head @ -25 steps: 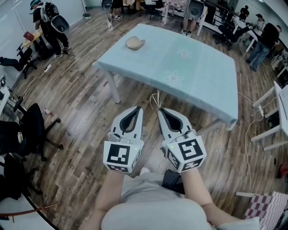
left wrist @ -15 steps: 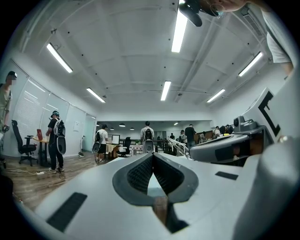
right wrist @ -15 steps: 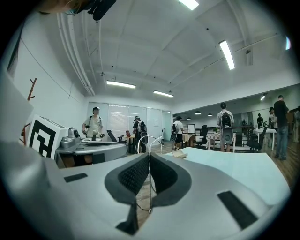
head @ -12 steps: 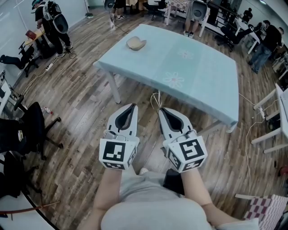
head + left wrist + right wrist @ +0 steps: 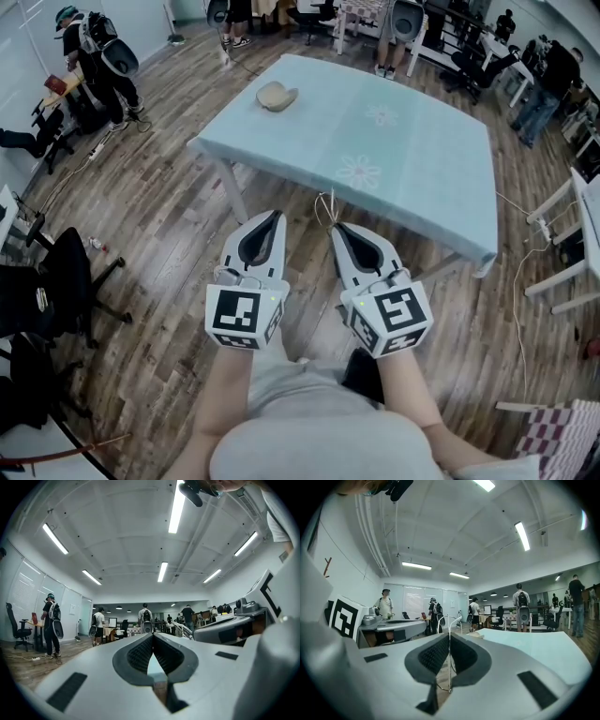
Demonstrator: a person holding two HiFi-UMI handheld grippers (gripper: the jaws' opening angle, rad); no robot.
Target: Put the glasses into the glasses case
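Observation:
The glasses case (image 5: 277, 95), a beige open shell, lies near the far left corner of the pale blue table (image 5: 422, 169). Thin wire-framed glasses (image 5: 324, 208) stick out from the tip of my right gripper (image 5: 336, 228), which is shut on them. In the right gripper view the wire frame (image 5: 449, 620) stands upright between the closed pads. My left gripper (image 5: 274, 216) is shut and holds nothing; its jaws meet in the left gripper view (image 5: 153, 635). Both grippers are held over the wooden floor, short of the table's near edge.
A black office chair (image 5: 66, 267) stands at the left, and white desks (image 5: 572, 234) at the right. Several people stand or sit at the far end of the room (image 5: 94, 47). A table leg (image 5: 234, 183) is just ahead of the left gripper.
The left gripper has drifted slightly left and forward. The table sits a little nearer in the view. The right gripper keeps its hold on the glasses.

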